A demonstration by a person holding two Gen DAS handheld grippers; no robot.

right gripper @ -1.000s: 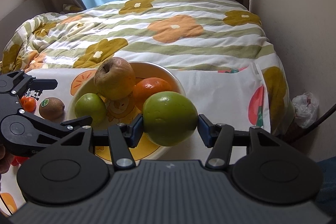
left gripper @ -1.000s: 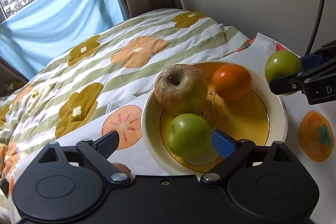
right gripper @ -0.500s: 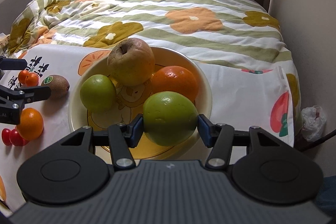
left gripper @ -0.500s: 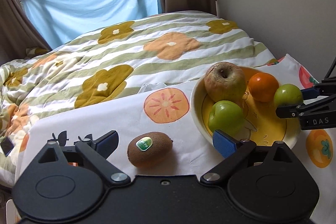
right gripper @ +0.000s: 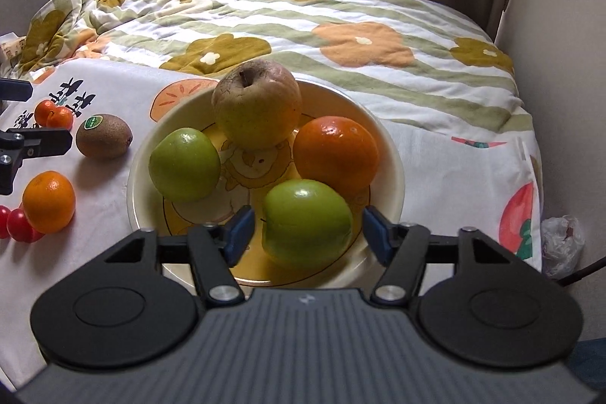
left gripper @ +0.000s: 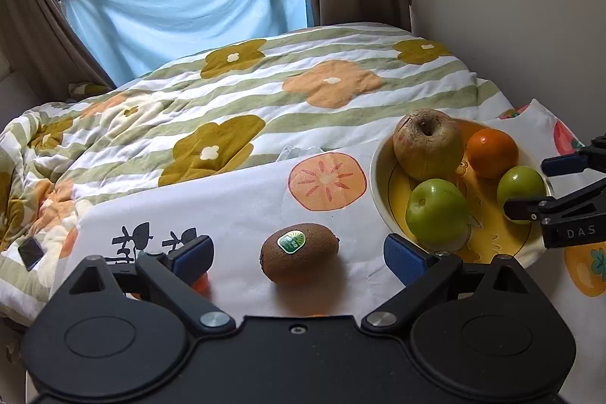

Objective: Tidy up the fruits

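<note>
Four fruits in the yellow bowl [right gripper: 390, 154]

At lower centre, the right gripper [right gripper: 306, 231] has just spread clear of a green apple [right gripper: 306, 224] beside an orange [right gripper: 335, 154], wrinkled apple [right gripper: 257, 103] and second green apple [right gripper: 185, 163]; left gripper [left gripper: 299, 254] gapes around a kiwi [left gripper: 299, 258] on the cloth.

We are seeing a bowl [right gripper: 394, 177] sitting on a cloth [right gripper: 447, 184] spread before a quilt [right gripper: 341, 25]. Four fruits are lying in it: an apple [right gripper: 257, 105] at the back, two smaller ones [right gripper: 185, 163] [right gripper: 307, 224] nearer. A kiwi [right gripper: 103, 136] is lying left of the bowl.
</note>
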